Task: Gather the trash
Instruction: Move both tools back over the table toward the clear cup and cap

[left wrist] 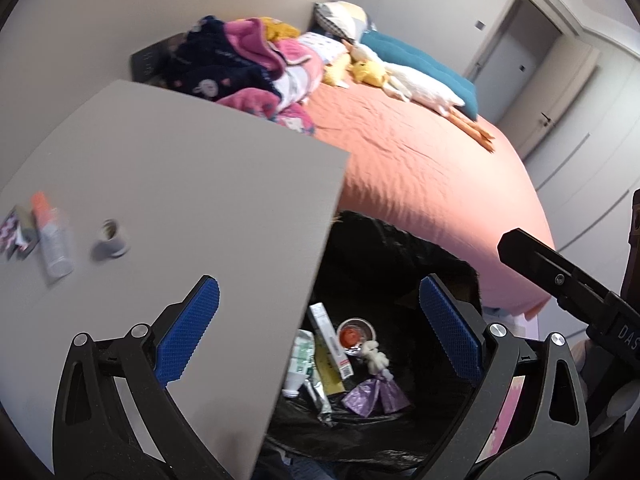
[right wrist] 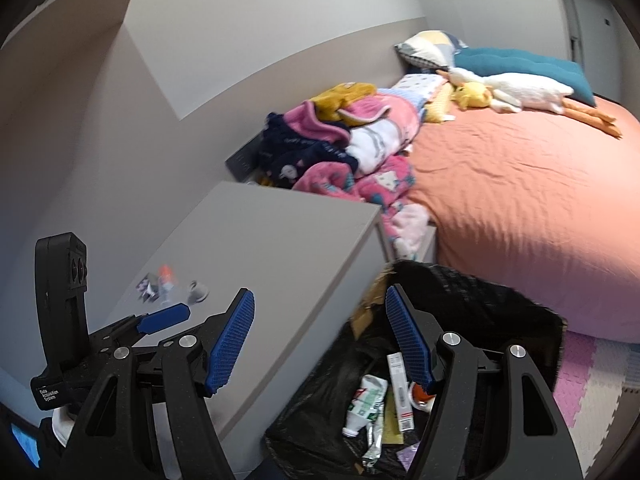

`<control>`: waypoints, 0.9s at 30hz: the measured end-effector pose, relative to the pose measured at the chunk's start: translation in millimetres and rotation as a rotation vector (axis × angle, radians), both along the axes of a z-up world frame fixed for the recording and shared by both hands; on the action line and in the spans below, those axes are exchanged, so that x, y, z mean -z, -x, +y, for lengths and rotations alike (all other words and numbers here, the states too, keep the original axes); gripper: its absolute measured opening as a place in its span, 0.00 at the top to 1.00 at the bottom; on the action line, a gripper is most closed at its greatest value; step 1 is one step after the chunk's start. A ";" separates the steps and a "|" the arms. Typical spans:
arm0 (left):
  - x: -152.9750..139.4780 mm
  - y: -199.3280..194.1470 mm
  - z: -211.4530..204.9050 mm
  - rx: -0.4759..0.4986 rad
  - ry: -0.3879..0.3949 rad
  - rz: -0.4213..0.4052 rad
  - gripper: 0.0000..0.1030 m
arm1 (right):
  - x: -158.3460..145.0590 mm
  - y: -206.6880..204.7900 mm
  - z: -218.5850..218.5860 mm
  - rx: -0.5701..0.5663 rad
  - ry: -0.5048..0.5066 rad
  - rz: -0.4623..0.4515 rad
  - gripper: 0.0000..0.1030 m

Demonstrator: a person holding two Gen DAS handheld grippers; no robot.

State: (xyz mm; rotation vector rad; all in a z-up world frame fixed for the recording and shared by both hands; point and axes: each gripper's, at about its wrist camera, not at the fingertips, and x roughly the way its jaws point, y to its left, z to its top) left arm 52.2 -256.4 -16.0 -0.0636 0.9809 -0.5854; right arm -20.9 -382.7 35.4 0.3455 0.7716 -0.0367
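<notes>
Bedroom, grey bedside tabletop beside orange bed | left wrist view: left gripper gapes empty above black-lined trash bin holding wrappers; orange-capped clear bottle, small grey cup remain on tabletop | right wrist view: right gripper spread, empty | judgement: between pickups; next reach for bottle.

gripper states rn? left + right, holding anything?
Left gripper: open, empty, above the table edge and trash bag.
Right gripper: open, empty, over the same bag.
</notes>
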 end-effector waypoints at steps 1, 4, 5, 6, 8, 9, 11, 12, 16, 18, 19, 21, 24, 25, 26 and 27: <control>0.3 -0.1 5.9 -0.013 -0.002 -0.001 0.06 | 0.6 -2.8 5.5 -0.011 0.003 -0.001 0.33; 1.5 -0.9 23.1 -0.049 -0.006 -0.004 0.06 | 2.8 -10.5 20.7 -0.045 0.012 -0.003 0.33; 2.3 -0.8 29.1 -0.063 -0.007 -0.004 0.06 | 3.7 -13.1 25.6 -0.054 0.015 -0.004 0.33; 2.9 -1.1 34.3 -0.075 -0.008 -0.003 0.06 | 4.7 -15.1 28.6 -0.061 0.016 -0.005 0.33; 4.5 -1.2 46.1 -0.103 -0.013 -0.002 0.06 | 6.8 -20.3 38.1 -0.078 0.020 -0.008 0.33; 5.3 -1.5 53.1 -0.117 -0.016 -0.003 0.06 | 8.2 -24.1 43.5 -0.087 0.023 -0.008 0.33; 5.8 -2.4 62.2 -0.137 -0.022 -0.004 0.06 | 10.5 -28.7 49.9 -0.101 0.022 -0.006 0.33; 6.0 -2.6 66.6 -0.146 -0.025 -0.004 0.06 | 12.1 -32.5 54.5 -0.110 0.019 -0.004 0.33; 8.9 -3.8 87.0 -0.186 -0.033 -0.006 0.06 | 17.4 -42.3 69.7 -0.145 0.015 0.007 0.33; 10.1 -4.4 96.4 -0.203 -0.036 -0.008 0.06 | 20.0 -47.4 77.9 -0.164 0.013 0.012 0.33; 11.0 -5.0 102.6 -0.215 -0.040 -0.011 0.06 | 21.4 -50.1 82.3 -0.173 0.013 0.013 0.33; 12.2 -5.7 111.2 -0.230 -0.046 -0.017 0.06 | 24.1 -54.9 91.0 -0.188 0.015 0.013 0.33; 14.5 -8.4 124.2 -0.256 -0.054 -0.022 0.06 | 29.4 -60.5 103.4 -0.212 0.015 0.005 0.33; 15.7 -9.7 129.2 -0.266 -0.054 -0.022 0.06 | 31.6 -62.8 107.8 -0.220 0.013 0.004 0.33; 17.0 -10.3 133.9 -0.276 -0.054 -0.020 0.06 | 33.6 -64.9 110.6 -0.227 0.010 0.006 0.33; 18.3 -12.1 137.8 -0.284 -0.053 -0.018 0.06 | 36.0 -67.9 113.7 -0.232 0.004 0.013 0.33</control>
